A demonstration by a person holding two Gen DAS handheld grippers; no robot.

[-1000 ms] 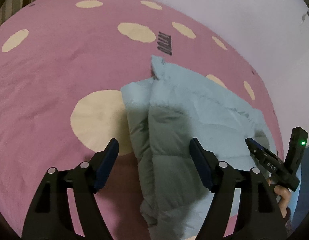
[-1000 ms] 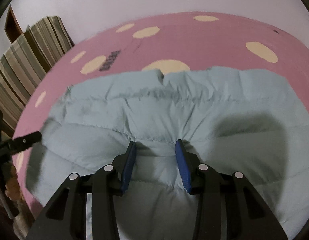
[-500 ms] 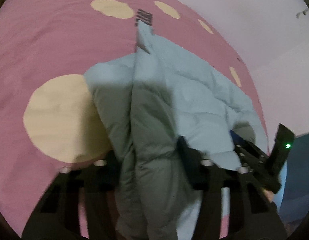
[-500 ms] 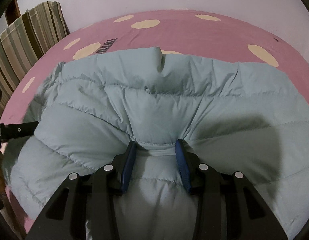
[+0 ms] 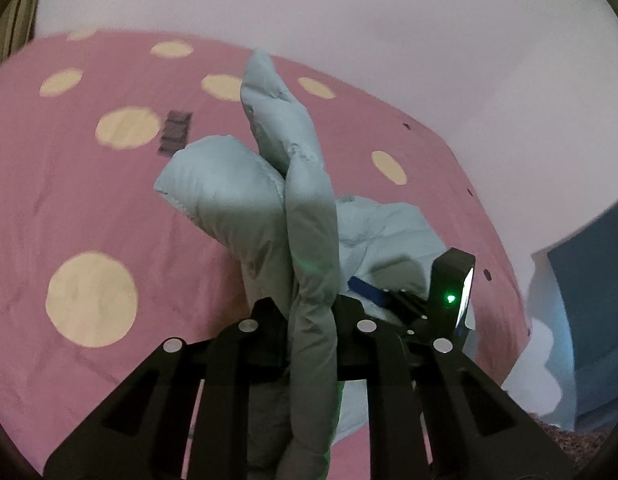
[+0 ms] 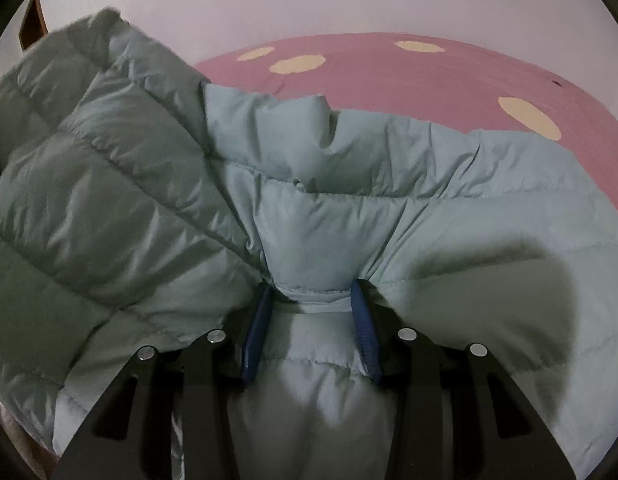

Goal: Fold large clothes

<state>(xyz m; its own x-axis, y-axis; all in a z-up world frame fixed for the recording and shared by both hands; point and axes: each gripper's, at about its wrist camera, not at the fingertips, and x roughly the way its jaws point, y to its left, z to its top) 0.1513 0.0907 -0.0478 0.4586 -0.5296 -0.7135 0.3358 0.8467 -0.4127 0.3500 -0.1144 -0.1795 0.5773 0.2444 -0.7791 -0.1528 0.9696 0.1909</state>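
A pale blue quilted down jacket (image 6: 449, 200) lies on a pink bed with cream dots. My left gripper (image 5: 311, 312) is shut on a thick fold of the jacket (image 5: 309, 216) and holds it raised off the bed, the fabric standing up between the jaws. My right gripper (image 6: 313, 312) is shut on the jacket's edge seam, its blue pads (image 6: 363, 320) pressing the fabric from both sides. In the right wrist view the lifted part of the jacket (image 6: 89, 208) rises at the left. The right gripper also shows in the left wrist view (image 5: 405, 300), close beside the left one.
The pink bedspread (image 5: 89, 200) spreads to the left and far side, with a dark label patch (image 5: 175, 132). A pale wall (image 5: 349, 12) stands behind. A blue and white object (image 5: 581, 320) is off the bed's right edge.
My left gripper has closed on the jacket's fold and lifted it off the bed. The right gripper kept its grip and the jacket's left part rose and bunched up.
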